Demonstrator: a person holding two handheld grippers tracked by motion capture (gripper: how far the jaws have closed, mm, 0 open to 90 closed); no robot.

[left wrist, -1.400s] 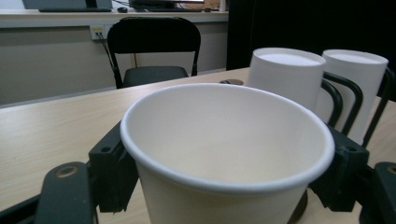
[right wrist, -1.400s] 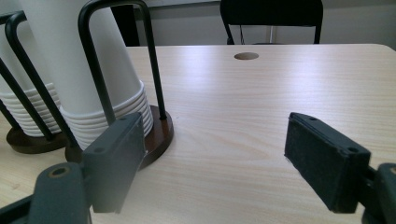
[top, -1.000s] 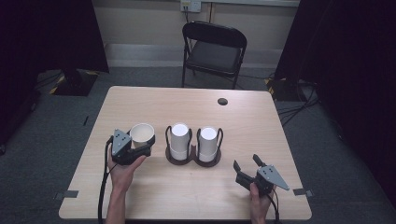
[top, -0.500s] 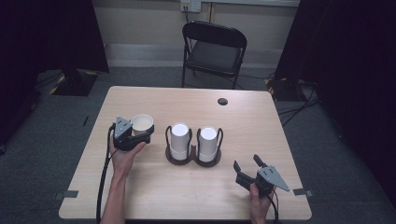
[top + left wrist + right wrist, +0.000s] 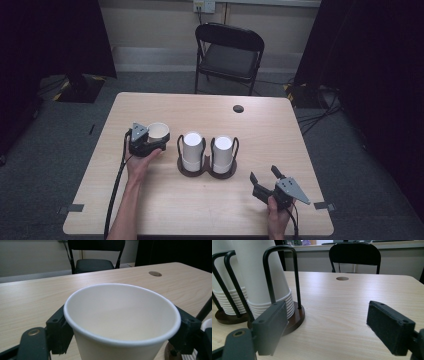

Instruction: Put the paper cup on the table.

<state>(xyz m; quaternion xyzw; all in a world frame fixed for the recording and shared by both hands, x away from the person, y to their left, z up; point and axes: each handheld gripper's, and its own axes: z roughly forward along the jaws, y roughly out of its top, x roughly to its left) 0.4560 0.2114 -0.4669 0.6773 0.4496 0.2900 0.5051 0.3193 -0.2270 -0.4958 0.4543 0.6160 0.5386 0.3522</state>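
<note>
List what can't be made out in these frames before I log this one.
- Base of the white paper cup held in the left tool: cut off by the bottom edge of the left gripper view, so whether it touches the light wooden table is unclear.
- Tops of the two stacks of upturned white paper cups in the black wire holder: cut off by the top edge of the right gripper view.
- Cup count per stack: rims too small in the high view.

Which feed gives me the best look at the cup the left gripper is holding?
The left gripper view: the paper cup sits close up between the jaws, open mouth up, its inside looking empty. The high view shows the same cup small, held by the left gripper, left of the two cup stacks.
</note>
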